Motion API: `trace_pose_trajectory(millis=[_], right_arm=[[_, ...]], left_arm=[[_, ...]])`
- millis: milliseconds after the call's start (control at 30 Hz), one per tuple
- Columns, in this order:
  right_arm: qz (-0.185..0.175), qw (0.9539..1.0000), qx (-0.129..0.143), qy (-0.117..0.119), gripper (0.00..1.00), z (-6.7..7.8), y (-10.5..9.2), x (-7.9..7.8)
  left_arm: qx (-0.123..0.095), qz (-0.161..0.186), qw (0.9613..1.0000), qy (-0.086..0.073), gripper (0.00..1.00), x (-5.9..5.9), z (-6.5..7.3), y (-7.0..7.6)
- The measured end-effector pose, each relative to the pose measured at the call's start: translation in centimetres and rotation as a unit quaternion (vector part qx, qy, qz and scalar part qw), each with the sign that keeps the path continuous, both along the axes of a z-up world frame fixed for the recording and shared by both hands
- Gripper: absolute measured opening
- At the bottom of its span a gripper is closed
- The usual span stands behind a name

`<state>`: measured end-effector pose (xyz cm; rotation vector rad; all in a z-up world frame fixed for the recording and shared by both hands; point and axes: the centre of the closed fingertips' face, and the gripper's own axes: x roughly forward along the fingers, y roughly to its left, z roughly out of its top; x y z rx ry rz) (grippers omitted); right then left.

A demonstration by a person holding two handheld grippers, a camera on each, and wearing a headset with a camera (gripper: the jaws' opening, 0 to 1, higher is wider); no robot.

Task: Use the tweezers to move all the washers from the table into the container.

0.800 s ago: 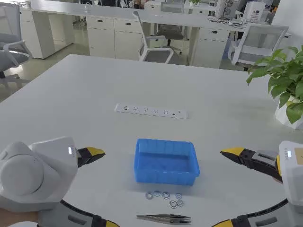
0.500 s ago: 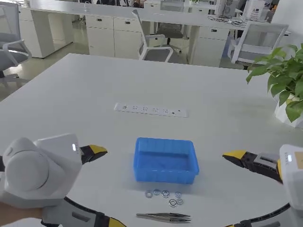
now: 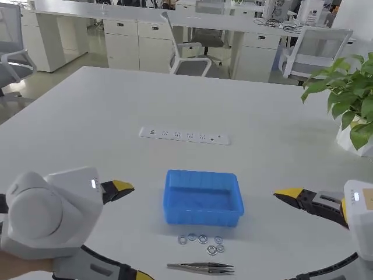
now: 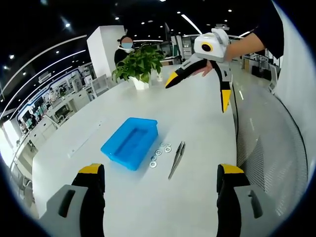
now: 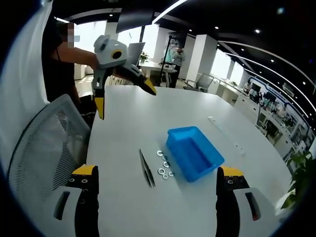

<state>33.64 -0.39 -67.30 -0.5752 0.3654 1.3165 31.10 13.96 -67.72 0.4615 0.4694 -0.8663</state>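
The left gripper (image 4: 160,173) hovers above the table (image 3: 116,116) on the left, its fingers spread wide and holding nothing. To its right sits the blue container (image 3: 201,217), open side up. Just in front of the container's near wall a small cluster of washers (image 3: 202,242) lies flat on the table, apart from the wall. Nearer the person, just beside the washers, the tweezers (image 3: 201,268) lie flat and crosswise, untouched. On the far right the right gripper (image 5: 158,173) hovers, its fingers also wide apart and empty.

The step in hand looks like picking up the tweezers, and either gripper is well placed for it. The tool is thin and lies low, so the fingers likely need to come down almost to the table and close across both arms, partway along. Then a firmer squeeze can shut the tips. Which end carries the tips is hard to tell, so that wants checking first. A careless approach could sweep the washers away, since they lie so close.
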Motion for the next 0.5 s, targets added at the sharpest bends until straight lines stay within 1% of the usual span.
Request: trace_pose_trajectory(millis=[200,467,500], right_arm=[[0.004,1.0000,-0.001,0.001,1.00,-0.07,0.13,-0.17],[0.010,0.9999,-0.001,0.003,1.00,-0.23,0.30,-0.08],[0.007,1.0000,0.003,0.005,1.00,-0.17,0.41,0.03]], left_arm=[[-0.002,-0.001,1.0000,0.000,1.00,-0.09,0.16,-0.09],[0.001,0.005,1.0000,0.008,1.00,-0.54,-0.15,0.00],[0.003,0.004,0.9999,0.010,1.00,-0.62,-0.26,0.00]])
